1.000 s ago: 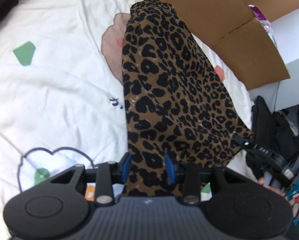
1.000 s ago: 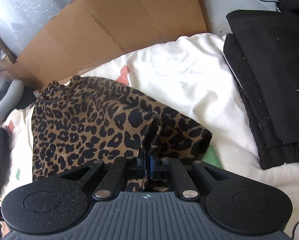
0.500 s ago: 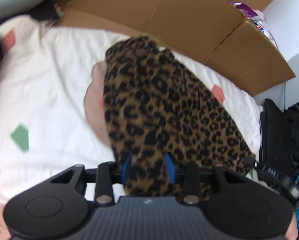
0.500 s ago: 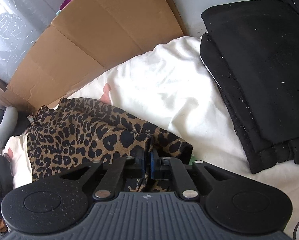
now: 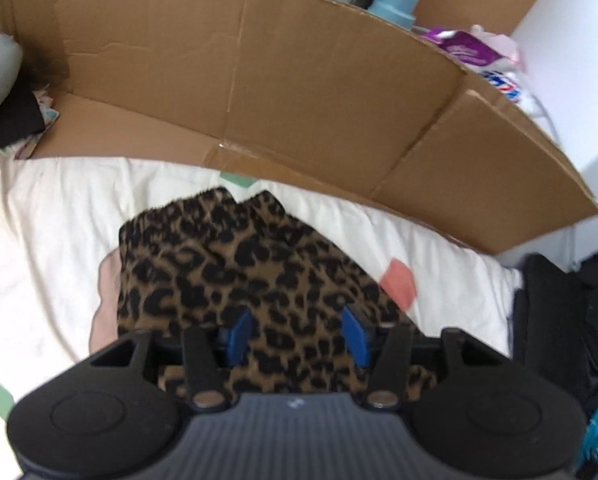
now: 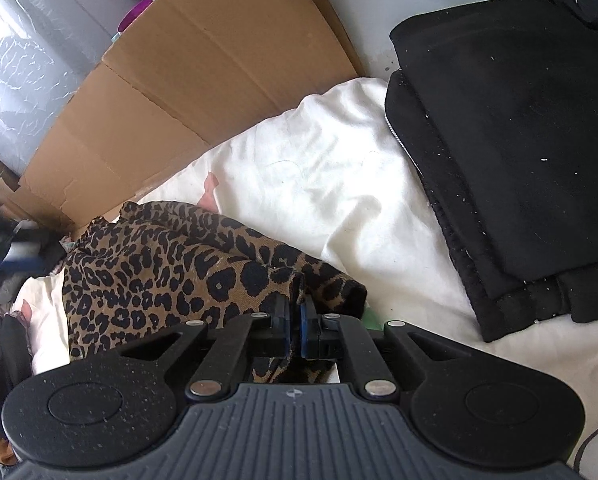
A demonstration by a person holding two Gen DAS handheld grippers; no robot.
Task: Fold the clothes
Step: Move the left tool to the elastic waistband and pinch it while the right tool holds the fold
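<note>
Left gripper (image 5: 295, 334): you are opening it, leopard-print garment (image 5: 235, 264) between its pads. Right gripper (image 6: 295, 322): pinching that garment's fold beside the cardboard (image 6: 187, 80). Folding partly done, release remaining.

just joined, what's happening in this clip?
A person with a gripper in each hand is folding a leopard-print garment on a white bedsheet. The right gripper is clamped on a fold of the fabric. The left gripper is opening, its blue pads standing apart with the garment between them. A folded black garment lies at the right, flattened cardboard behind.
</note>
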